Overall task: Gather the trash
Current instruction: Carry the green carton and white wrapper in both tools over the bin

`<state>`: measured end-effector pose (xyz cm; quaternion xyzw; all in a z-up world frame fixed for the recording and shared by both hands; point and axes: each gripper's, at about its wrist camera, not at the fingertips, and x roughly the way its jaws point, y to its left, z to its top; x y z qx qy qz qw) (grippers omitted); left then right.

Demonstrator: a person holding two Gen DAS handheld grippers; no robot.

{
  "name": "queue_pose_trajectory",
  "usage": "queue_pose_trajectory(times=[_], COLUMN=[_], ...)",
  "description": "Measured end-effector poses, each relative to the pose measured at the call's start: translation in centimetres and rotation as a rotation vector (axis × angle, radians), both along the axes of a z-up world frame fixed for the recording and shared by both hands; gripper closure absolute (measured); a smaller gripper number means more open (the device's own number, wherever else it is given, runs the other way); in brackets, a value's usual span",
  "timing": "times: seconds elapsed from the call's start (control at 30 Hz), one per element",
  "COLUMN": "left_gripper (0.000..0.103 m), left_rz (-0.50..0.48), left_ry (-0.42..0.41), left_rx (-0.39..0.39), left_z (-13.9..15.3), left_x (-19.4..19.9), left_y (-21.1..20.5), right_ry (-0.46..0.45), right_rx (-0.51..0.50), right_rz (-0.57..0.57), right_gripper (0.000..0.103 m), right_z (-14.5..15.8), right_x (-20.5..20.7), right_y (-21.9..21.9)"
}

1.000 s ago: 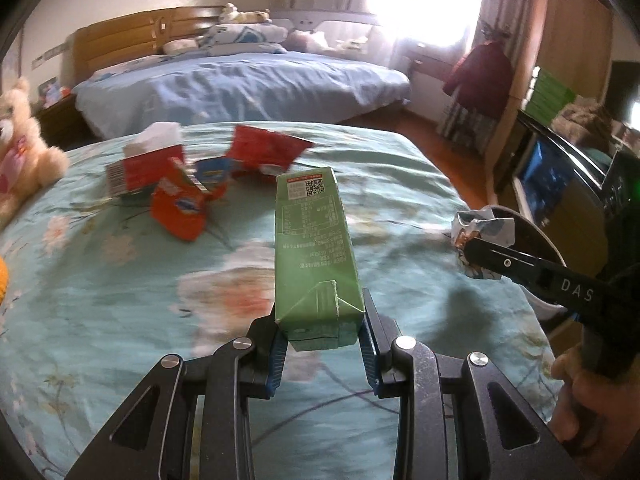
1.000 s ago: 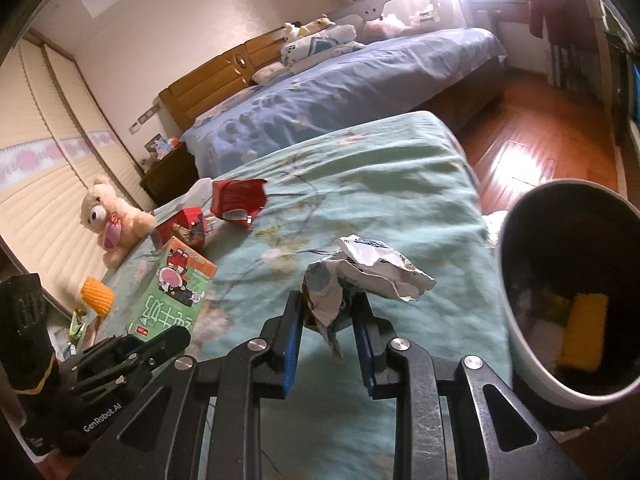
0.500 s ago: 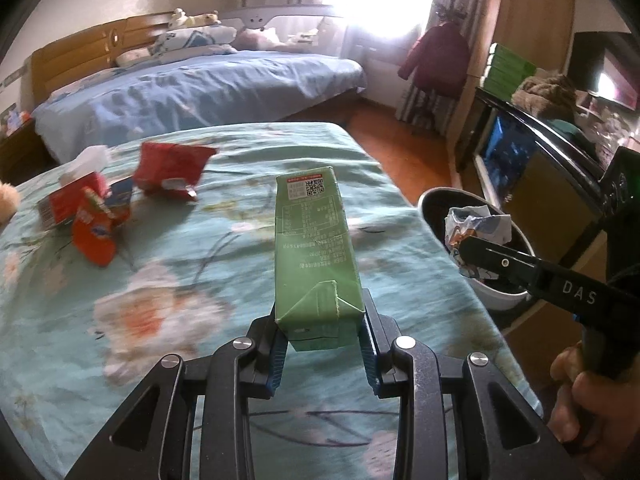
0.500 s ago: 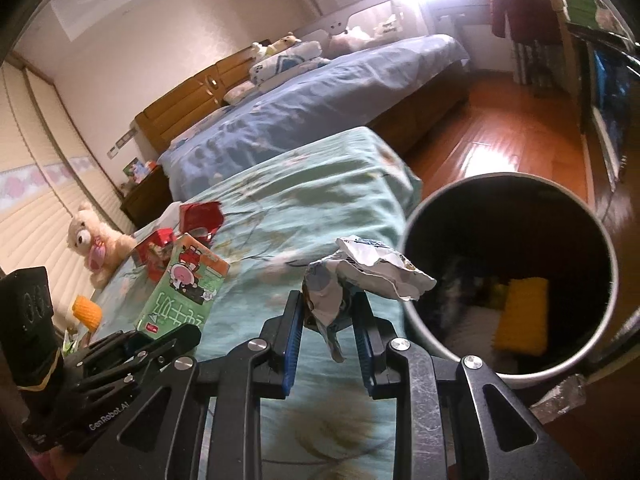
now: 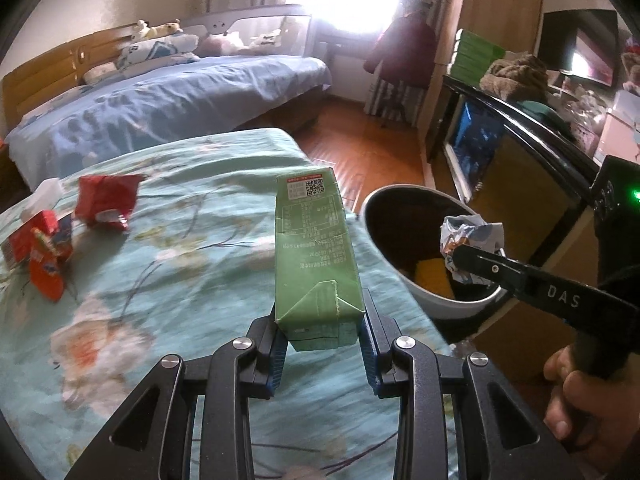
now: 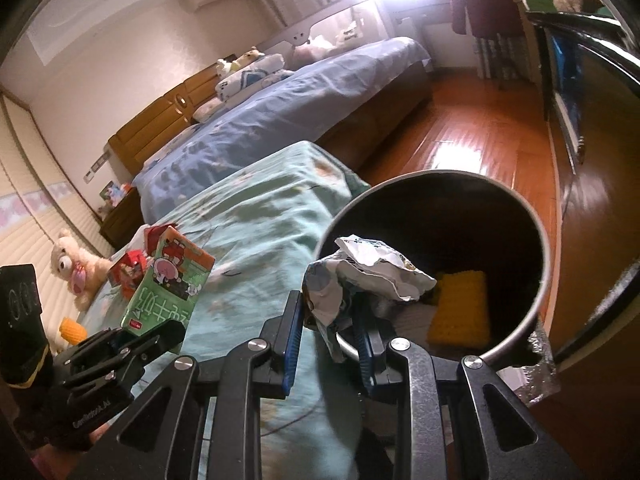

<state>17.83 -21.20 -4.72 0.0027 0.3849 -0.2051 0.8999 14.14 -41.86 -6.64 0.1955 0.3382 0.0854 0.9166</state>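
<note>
My left gripper (image 5: 323, 330) is shut on the lower end of a green drink carton (image 5: 314, 256), which it holds above the right side of the teal bed cover. In the right wrist view the same carton (image 6: 170, 284) shows its cartoon face at the left. A crumpled white and blue wrapper (image 6: 360, 276) is pinched in my right gripper (image 6: 330, 320), over the near rim of the round trash bin (image 6: 540, 280). The left wrist view shows that wrapper (image 5: 470, 244) over the bin (image 5: 452, 304). Something yellow (image 6: 460, 306) lies in the bin.
Red cartons and wrappers (image 5: 106, 200) lie on the teal bed cover (image 5: 180, 280) at the left, next to a tissue box (image 5: 32, 224). A teddy bear (image 6: 74, 268) sits at the bed's far side. A dark cabinet (image 5: 520, 168) stands right of the bin, on wooden floor.
Both grippers have swung right with their loads. The bin has come into the left wrist view, and the wrapper went from over the bed to over the bin's rim.
</note>
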Motion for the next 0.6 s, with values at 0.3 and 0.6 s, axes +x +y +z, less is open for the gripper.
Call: queue_pose_trajectory(times=[0.3, 0.6], left_gripper=[0.073, 0.073], left_rz=[-0.046, -0.098], left_ry=[0.001, -0.011], left_rx=[0.014, 0.026], left_z=[-0.3, -0.3], left_x=[0.6, 1.4], left_y=[-2.6, -4.8], right_ry=[0.003, 0.006], right_rx=[-0.001, 0.002], right_rz=[-0.043, -0.067], right_gripper=[0.078, 0.078], right_z=[-0.1, -0.2], right_x=[-0.2, -0.1], right_y=[-2.3, -3.7])
